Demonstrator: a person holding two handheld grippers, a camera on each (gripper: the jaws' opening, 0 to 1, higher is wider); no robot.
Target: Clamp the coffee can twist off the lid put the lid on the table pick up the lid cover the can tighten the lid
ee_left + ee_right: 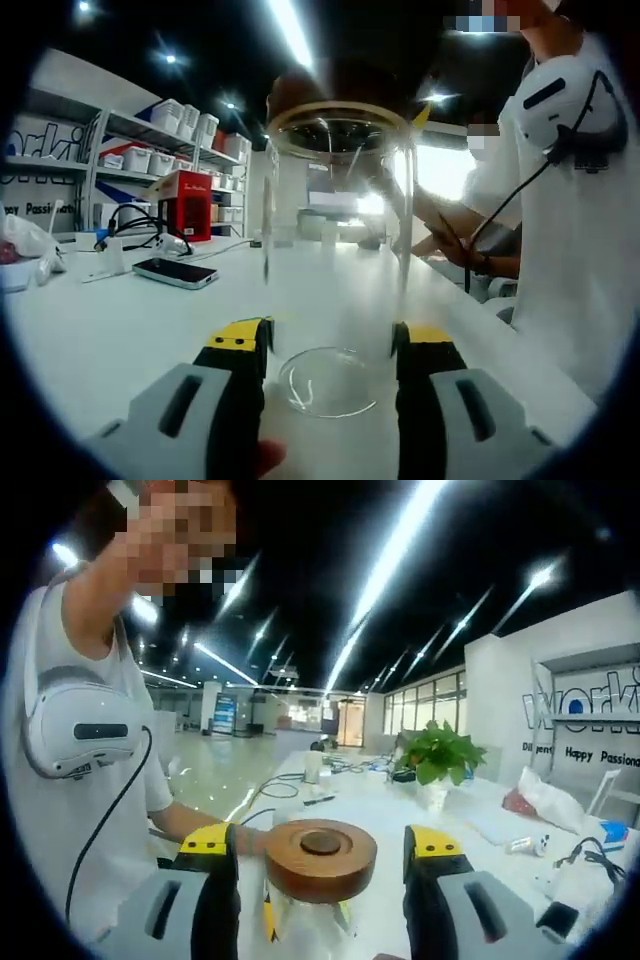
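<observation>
A clear glass coffee can [335,230] stands upright on the white table [120,330]. My left gripper [332,340] is shut on the can's lower part, one yellow-tipped jaw pressed against each glass wall. A round brown wooden lid [320,858] sits on top of the can [305,920]; from the left gripper view the lid [330,85] is a dark shape above the rim. My right gripper [322,845] is open at lid height, a jaw on each side of the lid with a gap to it on both sides.
A phone [175,272], cables and a red box [185,205] lie on the table to the left, with shelves of white bins behind. A person in a white shirt [570,250] stands close at the right. A potted plant [440,752] and a plastic bag [545,805] sit farther along the table.
</observation>
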